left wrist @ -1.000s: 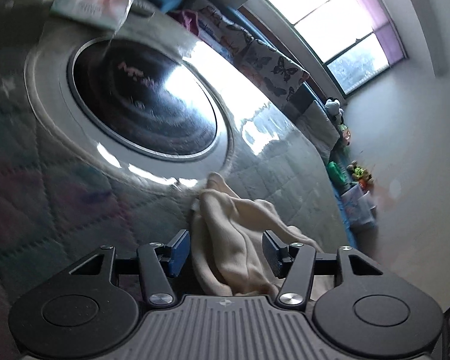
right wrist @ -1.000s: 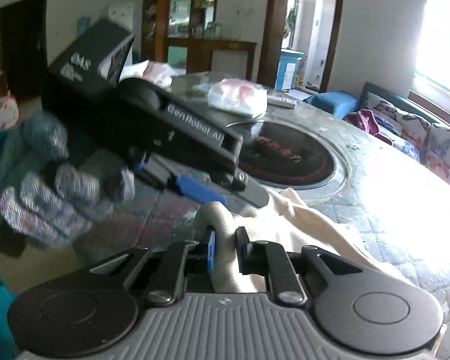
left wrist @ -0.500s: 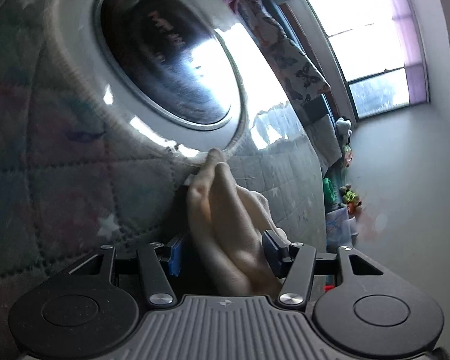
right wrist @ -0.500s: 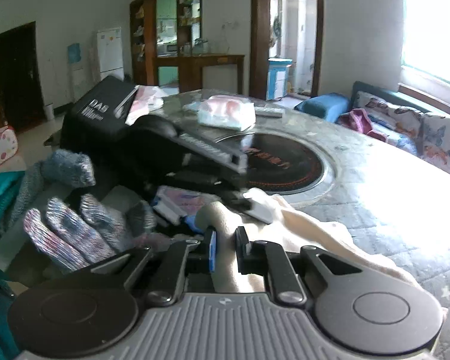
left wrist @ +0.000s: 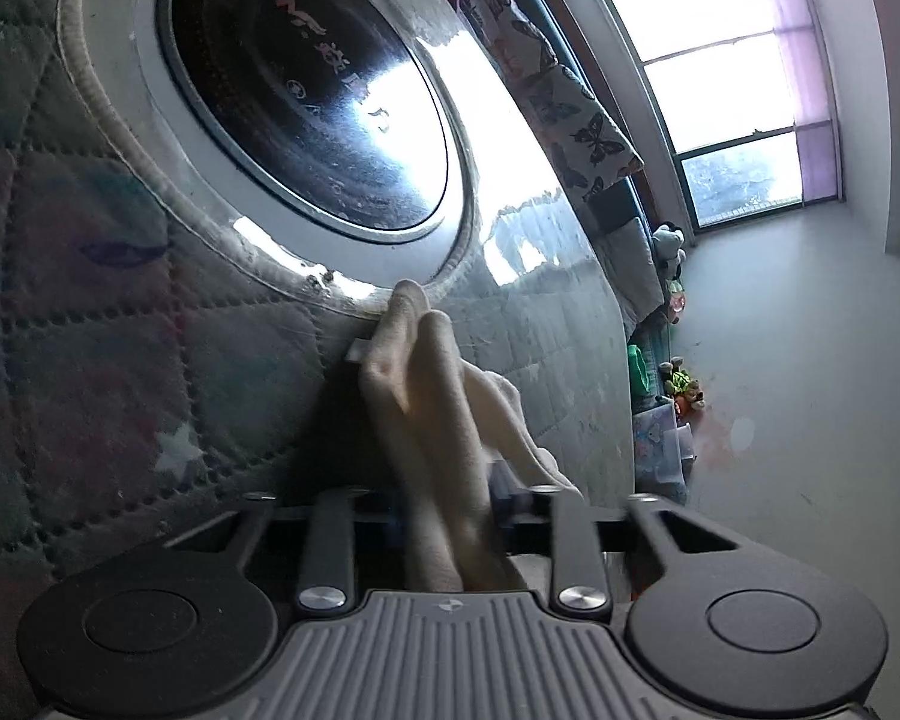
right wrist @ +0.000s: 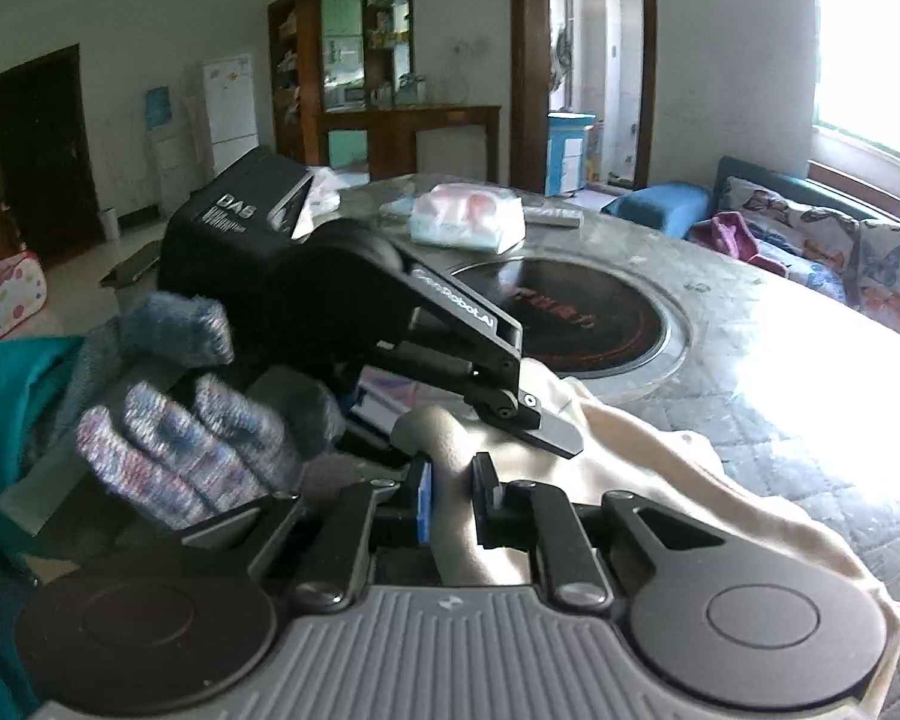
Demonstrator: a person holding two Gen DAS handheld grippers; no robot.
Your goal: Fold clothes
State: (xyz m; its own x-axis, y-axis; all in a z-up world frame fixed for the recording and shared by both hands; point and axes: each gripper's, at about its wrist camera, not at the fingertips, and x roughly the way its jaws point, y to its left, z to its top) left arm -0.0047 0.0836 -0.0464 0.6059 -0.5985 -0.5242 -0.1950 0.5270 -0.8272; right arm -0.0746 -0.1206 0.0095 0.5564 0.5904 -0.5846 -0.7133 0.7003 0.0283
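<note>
In the left wrist view, a quilted table cover (left wrist: 120,360) fills the nine o'clock side, and a round dark glass cooktop (left wrist: 306,90) is set into the table toward eleven o'clock. A cream garment (left wrist: 432,420) lies bunched on the cover, its far tip touching the pale rim of the cooktop at about twelve o'clock from the camera. The left gripper (left wrist: 444,516) points along this bundle with its jaws closing; the cloth runs between them and the pads already press its sides. A butterfly-print sofa (left wrist: 570,120) and a bright window (left wrist: 720,60) sit toward two o'clock, with small toys (left wrist: 681,384) on the floor at three o'clock.

In the right wrist view, a gloved hand (right wrist: 180,438) with a teal sleeve at nine o'clock wraps the handle of the left gripper (right wrist: 528,414), whose black body slants down across the centre onto the garment (right wrist: 660,480). The right gripper (right wrist: 453,498) points downward at the near end of the same cloth; its jaws stand narrowly apart, opening slightly, with a fold of fabric pinched between the pads. The garment spreads toward four o'clock over the table. Beyond, at twelve o'clock, a plastic-wrapped pack (right wrist: 465,219) holding something pink and white rests on the table behind the cooktop (right wrist: 576,318). A shelf cabinet stands at eleven o'clock with bottles in it.
</note>
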